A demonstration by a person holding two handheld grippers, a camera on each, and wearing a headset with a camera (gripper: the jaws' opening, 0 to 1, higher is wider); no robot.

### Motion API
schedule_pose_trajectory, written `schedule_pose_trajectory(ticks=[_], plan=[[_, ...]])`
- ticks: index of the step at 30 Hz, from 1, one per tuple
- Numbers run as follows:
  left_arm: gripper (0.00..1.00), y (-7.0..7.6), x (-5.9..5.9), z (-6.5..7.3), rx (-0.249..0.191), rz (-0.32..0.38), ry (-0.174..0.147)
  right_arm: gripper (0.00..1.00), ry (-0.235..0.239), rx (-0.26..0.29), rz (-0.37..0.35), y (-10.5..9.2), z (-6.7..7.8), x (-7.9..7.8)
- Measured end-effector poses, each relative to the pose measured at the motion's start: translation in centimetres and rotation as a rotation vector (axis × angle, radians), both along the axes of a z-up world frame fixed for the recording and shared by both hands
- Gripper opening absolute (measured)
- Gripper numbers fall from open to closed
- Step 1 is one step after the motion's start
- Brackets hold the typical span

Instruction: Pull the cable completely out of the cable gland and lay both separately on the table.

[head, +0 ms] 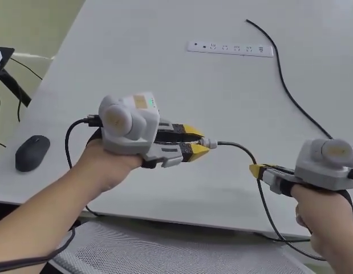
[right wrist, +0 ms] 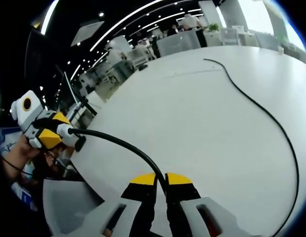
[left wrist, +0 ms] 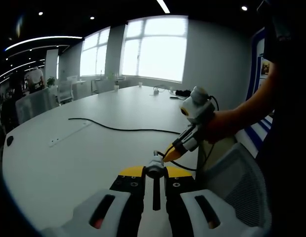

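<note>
I'm at a big white bench (head: 165, 85) in an open-plan office. Power strip (head: 230, 48) near its far edge, black mouse (head: 32, 152) at the left edge. Grey mesh chair (head: 165, 251) at the near edge. Large bright windows (left wrist: 153, 49) beyond the far end, grey wall (left wrist: 217, 59) beside them. Dark ceiling with strip lights (left wrist: 162, 6) and spots. Pale green floor (head: 28, 23).

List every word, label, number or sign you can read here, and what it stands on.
No text here can be read.
Power strip: marks beside its sockets, too small to read.
Wall poster: blurred.
Cable gland and cable: no print to be seen.
</note>
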State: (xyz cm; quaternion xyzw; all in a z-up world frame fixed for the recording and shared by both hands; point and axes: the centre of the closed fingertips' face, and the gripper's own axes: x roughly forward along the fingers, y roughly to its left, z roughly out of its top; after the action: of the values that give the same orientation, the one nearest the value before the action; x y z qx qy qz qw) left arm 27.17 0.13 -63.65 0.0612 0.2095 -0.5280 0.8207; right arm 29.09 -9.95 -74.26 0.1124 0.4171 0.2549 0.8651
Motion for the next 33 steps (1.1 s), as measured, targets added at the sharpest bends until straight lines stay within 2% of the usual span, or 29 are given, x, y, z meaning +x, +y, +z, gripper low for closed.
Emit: schedule_pose_trajectory(ticks=[4,8,11,18,22,25,26,29,33], plan=[[0.15,0.1,0.0,0.1,0.001,0.004,-0.004,0.01,-0.021,-0.026,0.029,0.1,0.1,-0.1],[0.15,0.2,0.2,0.0,0.001,0.009,-0.006,0.02,-0.055,-0.078,0.074,0.1,0.1,-0.1],[0.15,0.1,0.3,0.0,-0.001,0.006,-0.004,0.01,-0.092,-0.154,0.135,-0.1,0.1,-0.1],[0.15,0.3,0.5,0.1,-0.010,0.011,0.004,0.02,-0.134,-0.228,0.205,0.0,0.2,-0.2],[0.15,0.4,0.5,0.1,-0.009,0.011,0.006,0.06,-0.183,-0.312,0.260,-0.6,0.4,0.1],[0.15,0.4,0.5,0.0,-0.006,0.009,0.007,0.11,-0.205,-0.310,0.288,-0.3,1.3,-0.3],[0.15,0.4,0.5,0.0,-0.005,0.008,0.008,0.12,-0.234,-0.304,0.316,0.0,2.0,-0.3],[0.15,0.4,0.4,0.0,-0.004,0.004,0.010,0.15,-0.280,-0.313,0.359,0.5,3.3,-0.1],[0.15,0.4,0.4,-0.1,-0.004,0.004,0.011,0.18,-0.404,-0.318,0.462,2.4,6.1,0.4]])
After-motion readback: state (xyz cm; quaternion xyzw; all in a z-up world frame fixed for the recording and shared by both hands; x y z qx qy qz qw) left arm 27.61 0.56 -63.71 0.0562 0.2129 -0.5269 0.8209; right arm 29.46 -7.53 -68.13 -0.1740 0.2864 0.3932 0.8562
